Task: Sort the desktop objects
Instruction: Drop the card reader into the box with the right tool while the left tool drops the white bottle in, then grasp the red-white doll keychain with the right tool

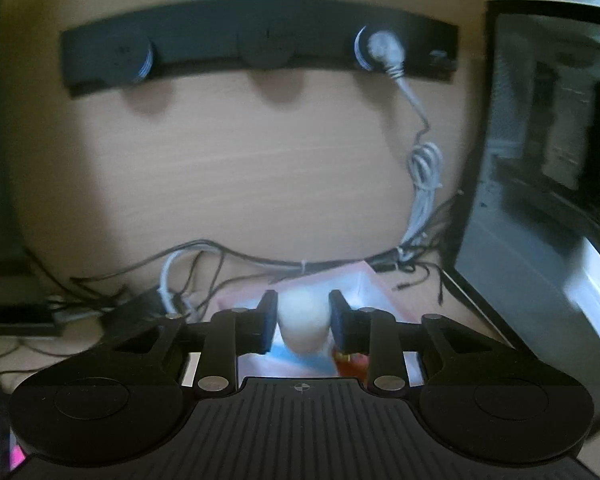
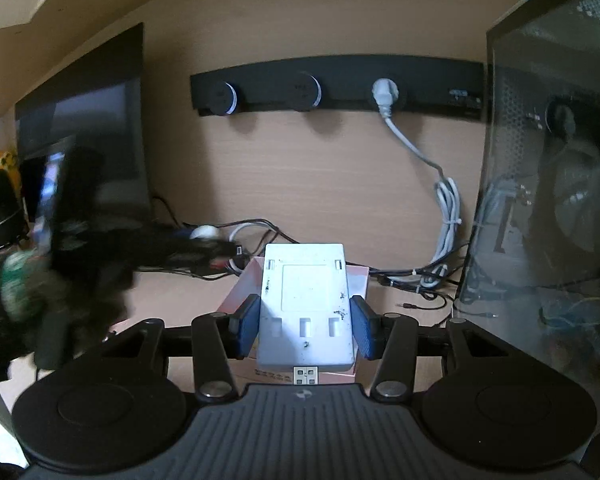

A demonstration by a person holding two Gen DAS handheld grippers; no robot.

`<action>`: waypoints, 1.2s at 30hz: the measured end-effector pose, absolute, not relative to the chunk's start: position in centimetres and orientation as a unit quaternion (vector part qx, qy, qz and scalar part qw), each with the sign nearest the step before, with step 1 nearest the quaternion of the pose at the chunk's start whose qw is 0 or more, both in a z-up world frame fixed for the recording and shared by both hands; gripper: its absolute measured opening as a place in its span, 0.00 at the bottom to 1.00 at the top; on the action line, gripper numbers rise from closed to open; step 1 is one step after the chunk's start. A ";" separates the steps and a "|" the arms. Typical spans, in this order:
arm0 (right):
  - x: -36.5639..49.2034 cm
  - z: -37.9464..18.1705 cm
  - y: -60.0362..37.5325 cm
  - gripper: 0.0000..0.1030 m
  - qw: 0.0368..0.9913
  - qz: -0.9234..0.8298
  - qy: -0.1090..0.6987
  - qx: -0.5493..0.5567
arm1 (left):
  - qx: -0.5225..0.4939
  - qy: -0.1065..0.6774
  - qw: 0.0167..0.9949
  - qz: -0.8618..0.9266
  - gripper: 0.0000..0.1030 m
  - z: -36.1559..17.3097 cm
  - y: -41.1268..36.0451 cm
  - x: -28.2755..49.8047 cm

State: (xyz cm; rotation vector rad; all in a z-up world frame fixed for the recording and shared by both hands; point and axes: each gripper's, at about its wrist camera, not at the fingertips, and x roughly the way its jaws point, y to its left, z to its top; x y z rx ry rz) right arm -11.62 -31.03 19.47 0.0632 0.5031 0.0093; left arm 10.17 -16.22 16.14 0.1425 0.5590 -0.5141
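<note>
Left wrist: left hand-held gripper (image 1: 303, 322) clamped on white cylinder (image 1: 302, 326).

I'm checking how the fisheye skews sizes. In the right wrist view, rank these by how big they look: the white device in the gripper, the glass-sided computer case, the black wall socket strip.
1. computer case, largest.
2. socket strip and white device: similar area, so unranked; the device's nearness inflates it.
</note>
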 end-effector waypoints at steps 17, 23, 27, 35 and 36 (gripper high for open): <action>1.7 11.6 -29.7 0.46 0.933 0.005 0.351 0.077 | -0.002 0.442 0.886 -0.141 0.90 7.1 -5.7 0.5; 9.2 10.4 -26.3 0.46 0.947 -0.016 0.320 0.023 | -0.023 0.449 0.889 -0.083 0.92 6.6 -0.6 -1.5; 12.0 8.7 -24.6 0.54 0.942 -0.022 0.336 0.013 | -0.039 0.451 0.890 -0.049 0.94 6.6 2.1 -1.9; 5.8 7.5 -19.1 0.70 0.940 0.045 0.338 0.003 | -0.071 0.459 0.885 0.005 0.94 5.5 7.4 -2.6; 4.9 7.6 -18.0 0.72 0.941 0.058 0.333 -0.006 | -0.077 0.458 0.885 0.011 0.94 5.4 7.9 -2.6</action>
